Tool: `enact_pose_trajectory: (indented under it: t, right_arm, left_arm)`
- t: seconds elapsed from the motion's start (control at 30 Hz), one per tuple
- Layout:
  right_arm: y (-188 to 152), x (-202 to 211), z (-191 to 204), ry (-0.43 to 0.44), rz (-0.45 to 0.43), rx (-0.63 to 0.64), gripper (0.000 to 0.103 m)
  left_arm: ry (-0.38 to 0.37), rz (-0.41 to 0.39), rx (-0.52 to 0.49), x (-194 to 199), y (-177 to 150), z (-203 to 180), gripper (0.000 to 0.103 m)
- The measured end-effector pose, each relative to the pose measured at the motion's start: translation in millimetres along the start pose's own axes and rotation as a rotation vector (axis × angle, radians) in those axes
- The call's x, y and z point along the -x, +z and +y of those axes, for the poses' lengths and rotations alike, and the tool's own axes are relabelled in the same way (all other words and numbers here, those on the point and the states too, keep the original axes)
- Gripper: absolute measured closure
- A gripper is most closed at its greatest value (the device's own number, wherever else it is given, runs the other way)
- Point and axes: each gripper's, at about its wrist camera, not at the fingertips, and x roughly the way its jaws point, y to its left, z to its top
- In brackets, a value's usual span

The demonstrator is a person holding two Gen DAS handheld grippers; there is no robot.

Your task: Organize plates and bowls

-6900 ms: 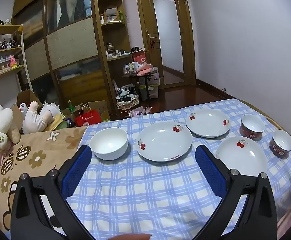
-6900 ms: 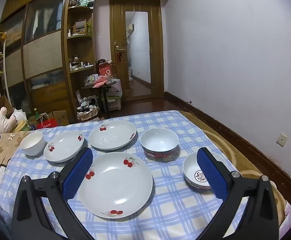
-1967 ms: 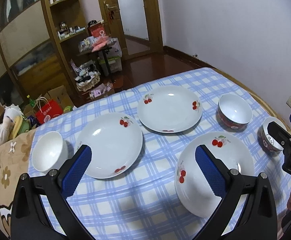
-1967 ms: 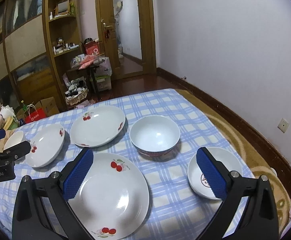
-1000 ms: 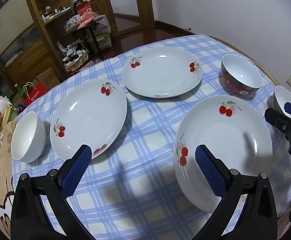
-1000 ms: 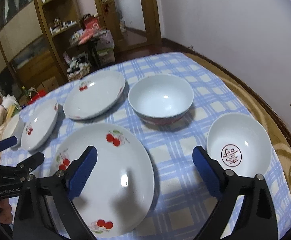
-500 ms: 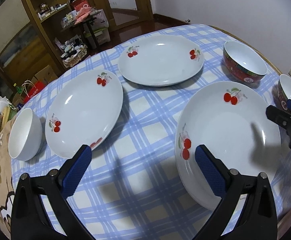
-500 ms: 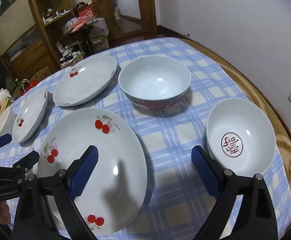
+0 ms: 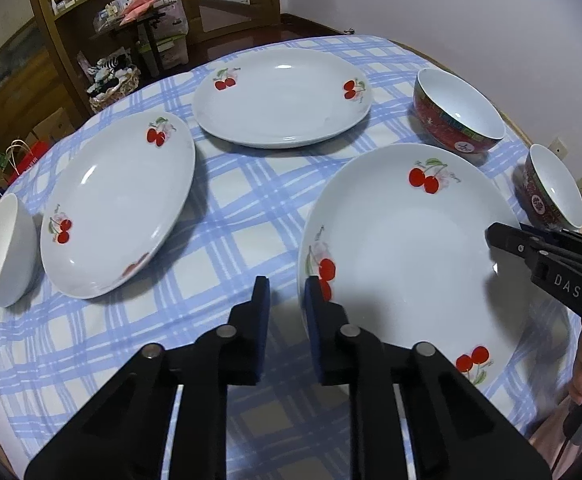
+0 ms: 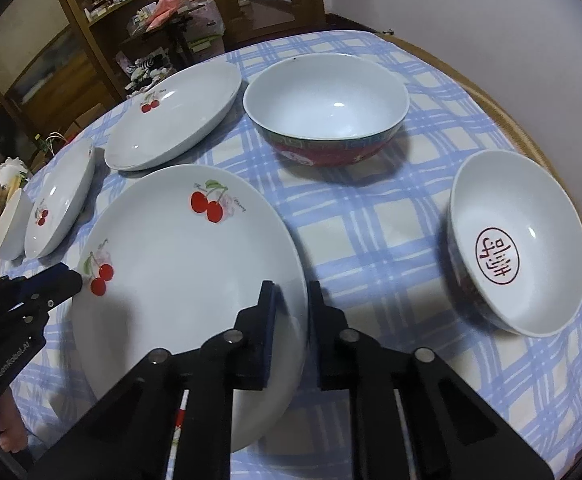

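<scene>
A white cherry plate (image 9: pixel 403 248) (image 10: pixel 179 264) lies nearest on the blue checked tablecloth (image 9: pixel 243 184). My left gripper (image 9: pixel 287 292) stands at its left rim. Its jaws are closing, the right pad is over the rim, and a strip of cloth shows between the rim and the left pad. My right gripper (image 10: pixel 293 292) stands at the plate's right rim. Its jaws are closing too, and the rim fills the narrow gap between the pads. Each view shows the other gripper's tip (image 9: pixel 495 234) (image 10: pixel 67 276) at the opposite rim.
Two more cherry plates (image 9: pixel 119 204) (image 9: pixel 283 96) lie to the left and behind. A plain white bowl (image 9: pixel 3 248) sits at the far left. A big red bowl (image 10: pixel 327 96) and a bowl with a red seal (image 10: pixel 519 240) stand on the right, by the round table's edge.
Both pairs of jaws have gone from wide open to a narrow gap. Both grippers have sunk toward the near plate and tilted further down.
</scene>
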Motion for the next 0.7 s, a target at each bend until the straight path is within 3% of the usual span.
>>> enact_pose_trajectory:
  t: [0.13, 0.23, 0.7]
  right_arm:
    - [0.9, 7.5, -0.2, 0.042, -0.032, -0.012, 0.090]
    - [0.7, 6.1, 3.1, 0.026, -0.028, 0.003, 0.091]
    - [1.3, 5.0, 0.0, 0.042, -0.023, -0.009, 0.091]
  left_arm:
    - [0.002, 0.020, 0.009, -7.0, -0.8, -0.7, 0.094]
    - [0.004, 0.015, -0.004, -7.4, -1.2, -3.9, 0.098]
    - [-0.029, 0.013, 0.060, -10.1, -3.6, 2.8, 0.094]
